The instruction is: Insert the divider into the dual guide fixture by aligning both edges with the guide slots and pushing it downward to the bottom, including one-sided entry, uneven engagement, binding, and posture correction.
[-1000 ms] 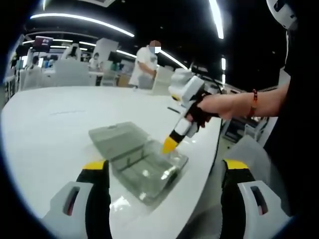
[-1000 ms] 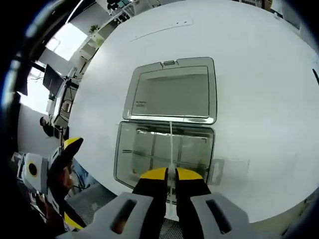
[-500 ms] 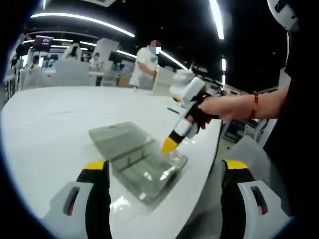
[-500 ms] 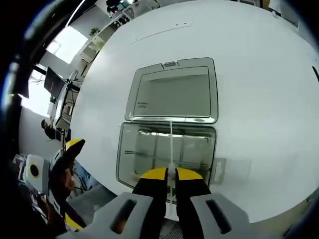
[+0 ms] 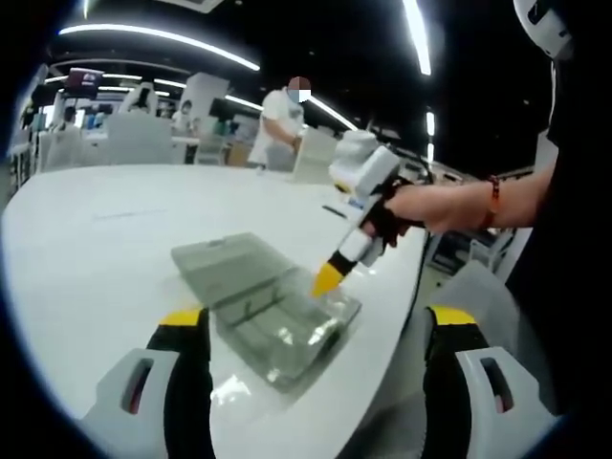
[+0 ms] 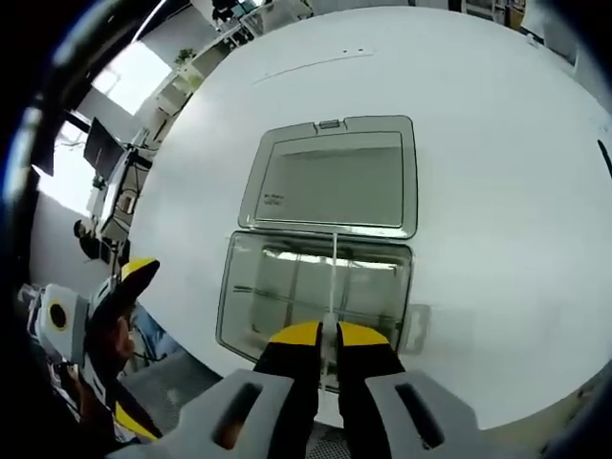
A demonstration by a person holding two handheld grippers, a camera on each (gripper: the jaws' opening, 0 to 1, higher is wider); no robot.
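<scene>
Off to the left of the right gripper view, the left gripper (image 6: 120, 301) is hanging beyond the desk's edge with a hand wrapped round its body. In its own view its two yellow-tipped fingers (image 5: 184, 320) are standing wide apart with nothing between them, low at the near edge of the white desk (image 5: 96, 239).

Moving toward the middle of the left gripper view, the clear plastic box (image 5: 277, 320) is lying open on the desk near its front edge, with its lid (image 5: 225, 263) folded back flat behind it. From above, in the right gripper view, the box (image 6: 258, 292) is showing thin internal walls that split it into compartments, and the lid (image 6: 335, 182) is lying beyond it, hinged along the far side.

A thin transparent divider (image 6: 333, 277) is standing upright on edge across the box, running from the far wall toward the near wall. I cannot tell how deep it is sitting in its slots. The right gripper (image 6: 321, 335) is pointing down over the near wall of the box, its fingers (image 6: 296, 337) pressed almost together and pinching the near end of the divider.

Further right in the left gripper view, the right gripper (image 5: 327, 279) is slanting down to the box from a hand (image 5: 421, 206) whose forearm is wearing a red wristband (image 5: 494, 196). A small clear flat piece (image 6: 417, 323) is lying on the desk just beside the box's right wall.

In the background beyond the desk a person in white (image 5: 280, 129) is standing.
</scene>
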